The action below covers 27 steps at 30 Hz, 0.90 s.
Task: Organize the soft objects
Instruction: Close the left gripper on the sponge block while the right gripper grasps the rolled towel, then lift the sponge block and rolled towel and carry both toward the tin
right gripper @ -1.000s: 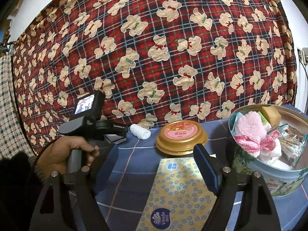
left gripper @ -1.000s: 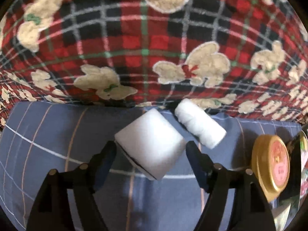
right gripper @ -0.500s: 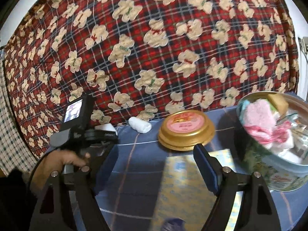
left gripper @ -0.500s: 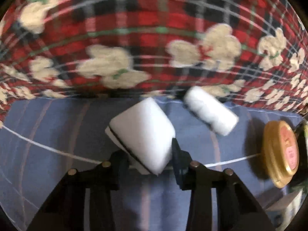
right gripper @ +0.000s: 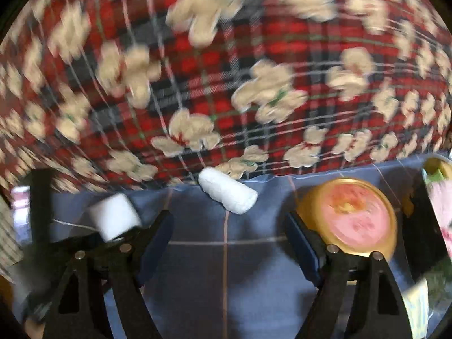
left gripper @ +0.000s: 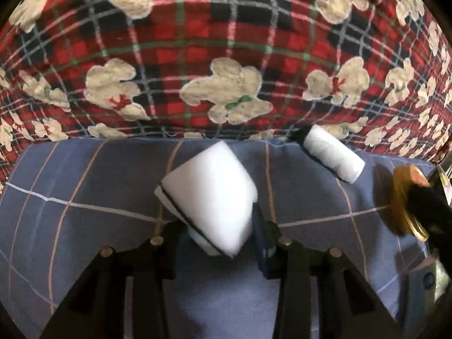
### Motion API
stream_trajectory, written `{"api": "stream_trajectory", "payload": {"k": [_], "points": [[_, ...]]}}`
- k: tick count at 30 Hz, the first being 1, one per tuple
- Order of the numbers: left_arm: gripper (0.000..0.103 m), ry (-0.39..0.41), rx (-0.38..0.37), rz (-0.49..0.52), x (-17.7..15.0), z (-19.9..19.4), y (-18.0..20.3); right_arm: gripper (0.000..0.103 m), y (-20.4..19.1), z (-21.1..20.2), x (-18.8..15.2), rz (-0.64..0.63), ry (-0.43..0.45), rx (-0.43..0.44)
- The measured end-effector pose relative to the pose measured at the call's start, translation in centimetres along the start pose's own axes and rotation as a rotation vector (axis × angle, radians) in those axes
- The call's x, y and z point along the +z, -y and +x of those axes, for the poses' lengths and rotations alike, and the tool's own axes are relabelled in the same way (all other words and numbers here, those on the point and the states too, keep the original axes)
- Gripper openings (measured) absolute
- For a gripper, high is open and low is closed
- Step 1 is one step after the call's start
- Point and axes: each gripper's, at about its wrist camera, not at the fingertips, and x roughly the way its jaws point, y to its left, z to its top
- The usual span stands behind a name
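My left gripper is shut on a white sponge block with a dark seam, held just above the blue checked cloth. The block also shows in the right wrist view, at the left. A white rolled towel lies at the back against the red plaid bear fabric; it also shows in the right wrist view. My right gripper is open and empty, with the roll straight ahead beyond its fingertips. The right view is blurred.
A gold tin lid with a pink label lies right of the roll, also at the right edge of the left wrist view. A round tin with pink soft items sits at far right. The red plaid fabric walls the back.
My left gripper closed on the white sponge block. My right gripper moved forward and left, toward the rolled towel, past the yellow tissue pack.
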Motion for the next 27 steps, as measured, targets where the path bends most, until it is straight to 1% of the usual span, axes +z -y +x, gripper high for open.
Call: {"api": "stream_trajectory", "payload": {"k": [2,4,5,7,8,10,11,12,13,14,16,18,21,22,24,27], "points": [[0.038,0.002,-0.016,-0.012,0.2,-0.1,-0.7,0.082,-1.5,2.7,0.8,-0.059,-0.040,-0.054],[0.039,0.002,-0.026,-0.019,0.1,-0.2,-2.0,0.082,-2.1,4.3,1.3,-0.080,-0.053,-0.088],[0.039,0.002,-0.026,-0.019,0.2,-0.2,-2.4,0.082,-2.3,5.6,1.6,-0.085,-0.075,-0.115],[0.039,0.002,-0.022,-0.015,0.2,-0.4,-2.7,0.082,-2.4,7.1,2.1,-0.079,-0.105,-0.113],[0.040,0.002,-0.021,-0.014,-0.9,0.0,-1.6,0.082,-2.3,8.5,2.2,-0.078,-0.151,-0.128],[0.040,0.002,-0.025,-0.015,-0.8,-0.3,-2.0,0.082,-1.9,10.1,2.2,-0.059,-0.203,-0.164],[0.040,0.001,-0.026,-0.016,-0.6,1.0,-0.9,0.082,-1.4,10.3,2.4,-0.037,-0.203,-0.148],[0.040,0.002,-0.027,-0.018,-1.0,1.6,-0.6,0.079,-1.2,10.5,2.5,-0.033,-0.201,-0.140],[0.040,0.003,-0.028,-0.019,-1.0,1.6,-0.6,0.073,-1.2,10.8,2.3,-0.048,-0.211,-0.137],[0.041,0.002,-0.027,-0.018,-0.9,1.7,-0.6,0.059,-1.1,10.7,2.2,-0.043,-0.205,-0.093],[0.041,0.001,-0.023,-0.012,-0.8,2.2,0.1,0.054,-0.9,10.4,1.9,-0.043,-0.203,-0.093],[0.042,0.001,-0.018,-0.007,-0.3,2.8,0.9,0.045,-1.0,9.6,1.3,-0.055,-0.192,-0.078],[0.041,0.003,-0.018,-0.008,-0.2,3.0,1.2,0.045,-0.3,7.5,0.4,-0.020,-0.149,-0.027],[0.041,0.005,-0.007,-0.001,-0.3,3.0,1.5,0.045,-0.1,6.6,0.0,-0.016,-0.138,-0.005],[0.041,0.017,0.025,0.023,-0.5,2.6,2.1,0.045,0.2,4.4,-1.0,-0.017,-0.104,0.038],[0.041,0.068,0.092,0.070,-1.5,1.1,3.4,0.045,1.4,0.6,-2.3,-0.002,-0.032,0.089]]}}
